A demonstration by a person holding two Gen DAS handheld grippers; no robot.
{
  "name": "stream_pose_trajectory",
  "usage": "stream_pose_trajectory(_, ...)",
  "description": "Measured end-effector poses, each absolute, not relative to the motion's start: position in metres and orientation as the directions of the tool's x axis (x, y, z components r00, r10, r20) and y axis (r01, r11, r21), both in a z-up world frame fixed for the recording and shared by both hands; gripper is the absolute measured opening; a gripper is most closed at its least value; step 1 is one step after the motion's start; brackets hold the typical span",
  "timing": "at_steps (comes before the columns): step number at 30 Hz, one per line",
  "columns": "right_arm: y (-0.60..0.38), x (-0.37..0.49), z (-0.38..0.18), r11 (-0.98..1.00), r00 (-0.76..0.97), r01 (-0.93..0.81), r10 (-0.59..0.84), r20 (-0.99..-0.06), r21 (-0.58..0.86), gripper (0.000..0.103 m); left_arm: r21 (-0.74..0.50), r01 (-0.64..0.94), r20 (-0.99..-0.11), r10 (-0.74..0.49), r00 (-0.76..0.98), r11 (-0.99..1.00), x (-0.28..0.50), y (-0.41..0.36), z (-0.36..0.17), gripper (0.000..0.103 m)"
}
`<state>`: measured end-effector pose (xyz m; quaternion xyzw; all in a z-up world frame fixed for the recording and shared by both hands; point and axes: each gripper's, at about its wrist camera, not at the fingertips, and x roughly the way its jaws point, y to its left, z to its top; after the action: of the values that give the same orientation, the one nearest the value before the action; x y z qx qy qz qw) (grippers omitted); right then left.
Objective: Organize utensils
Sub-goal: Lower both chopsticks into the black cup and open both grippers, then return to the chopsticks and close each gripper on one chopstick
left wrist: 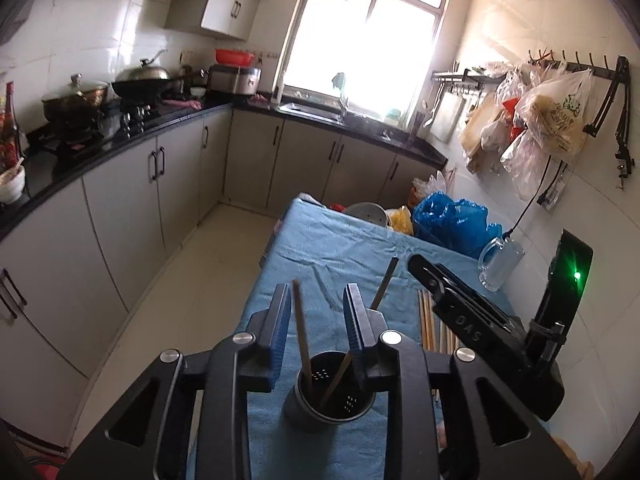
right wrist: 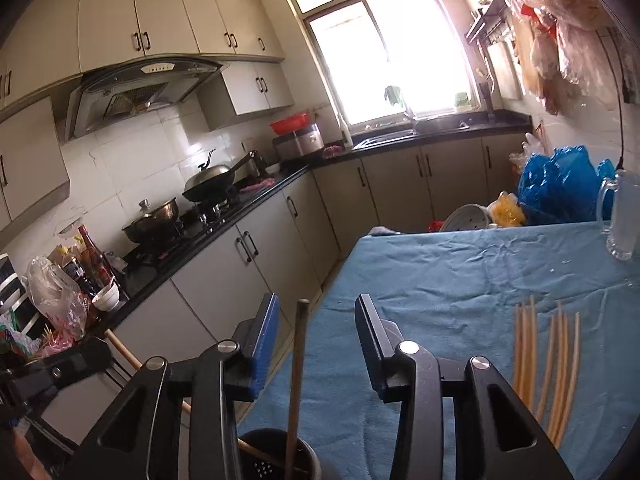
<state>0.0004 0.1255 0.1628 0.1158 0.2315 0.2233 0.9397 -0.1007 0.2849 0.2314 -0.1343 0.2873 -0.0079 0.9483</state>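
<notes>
A dark perforated utensil holder [left wrist: 330,398] stands on the blue cloth [left wrist: 332,248] close under both grippers. My left gripper [left wrist: 317,292] is open above it. A brown chopstick [left wrist: 302,332] rises from the holder between its blue pads, untouched. A second chopstick [left wrist: 385,282] leans right behind the right finger. In the right wrist view my right gripper [right wrist: 317,300] is open too, with a dark chopstick [right wrist: 298,364] standing free between its fingers in the holder [right wrist: 280,458]. Several loose chopsticks [right wrist: 548,360] lie on the cloth to the right.
A glass mug [right wrist: 624,216] stands at the table's right, by the wall. A blue plastic bag [left wrist: 452,224] and a metal pot [left wrist: 366,212] sit at the far end. The table's left edge drops to the floor. A counter [left wrist: 120,148] with pans runs along the left.
</notes>
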Motion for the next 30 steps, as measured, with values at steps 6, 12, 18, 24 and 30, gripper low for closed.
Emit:
stream_pose_trajectory(6, 0.077, -0.022, 0.165, 0.894, 0.822, -0.295, 0.418, -0.386, 0.339, 0.054, -0.266, -0.016, -0.498, -0.123, 0.859, 0.964, -0.134, 0.259, 0.246, 0.034)
stream_pose_trajectory(12, 0.009, -0.035, 0.142, 0.922, 0.831, -0.167, 0.322, -0.454, 0.35, 0.054, -0.272, 0.081, -0.514, -0.216, 0.83, 0.959, -0.143, 0.213, 0.238, 0.037)
stream_pose_trajectory(18, -0.07, -0.04, 0.102, 0.942, 0.8, -0.014, 0.212, -0.562, 0.335, 0.054, -0.322, 0.168, -0.607, -0.339, 0.718, 0.932, -0.12, 0.158, 0.197, 0.037)
stream_pose_trajectory(24, -0.108, -0.025, 0.052, 0.929, 0.683, 0.017, 0.259, -0.683, 0.369, 0.045, -0.324, 0.208, -0.7, -0.382, 0.603, 0.923, -0.067, 0.096, 0.131, 0.036)
stream_pose_trajectory(30, -0.092, 0.003, 0.018, 0.933, 0.593, -0.037, 0.308, -0.744, 0.357, 0.029, -0.345, 0.161, -0.77, -0.377, 0.515, 0.925, -0.001, 0.074, 0.061, 0.019)
